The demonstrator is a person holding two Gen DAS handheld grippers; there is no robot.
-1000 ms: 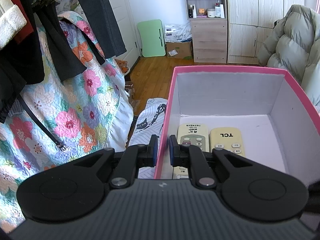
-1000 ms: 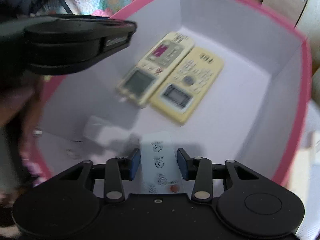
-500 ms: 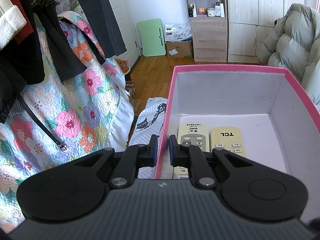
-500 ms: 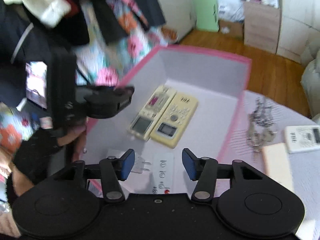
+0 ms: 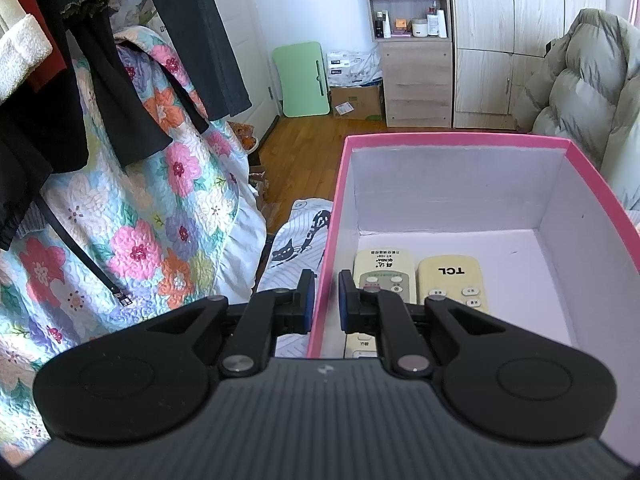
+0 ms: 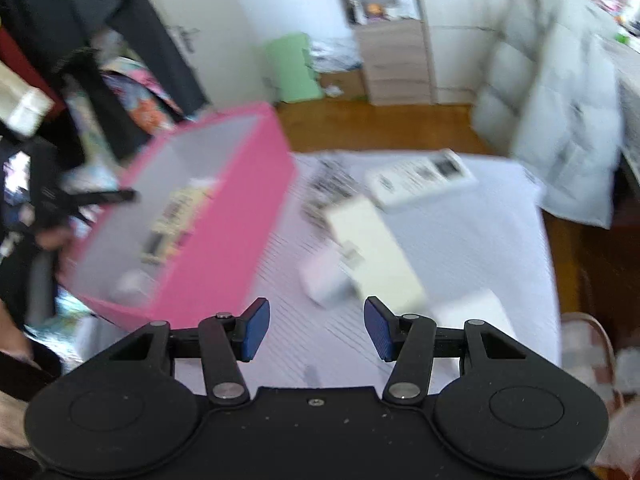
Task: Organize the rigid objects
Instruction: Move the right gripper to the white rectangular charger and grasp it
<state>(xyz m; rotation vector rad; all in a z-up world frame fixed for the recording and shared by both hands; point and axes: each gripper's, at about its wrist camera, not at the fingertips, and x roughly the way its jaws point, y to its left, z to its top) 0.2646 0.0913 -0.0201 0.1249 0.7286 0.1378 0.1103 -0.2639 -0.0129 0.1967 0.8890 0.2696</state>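
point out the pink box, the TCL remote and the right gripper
pink box (image 5: pixel 456 138): left wrist view, far rim.
TCL remote (image 5: pixel 451 276): left wrist view, top face by the logo.
right gripper (image 6: pixel 317 329): right wrist view, open gap midway between the blue pads.

Support surface: table (image 6: pixel 460 248) covered with a white cloth bearing fine grey stripes. Resting directly on it: pink box (image 6: pixel 224 240) at the left side, white interior; just right of the box a pale cream rectangular box (image 6: pixel 372 248) lying diagonally; a small white object (image 6: pixel 326 286) touching its near left edge; a white remote (image 6: pixel 420 178) farther back; a dark blurred tangle (image 6: pixel 326 184), unidentifiable, between pink box and remote; another white item (image 6: pixel 476 312) at the near right.
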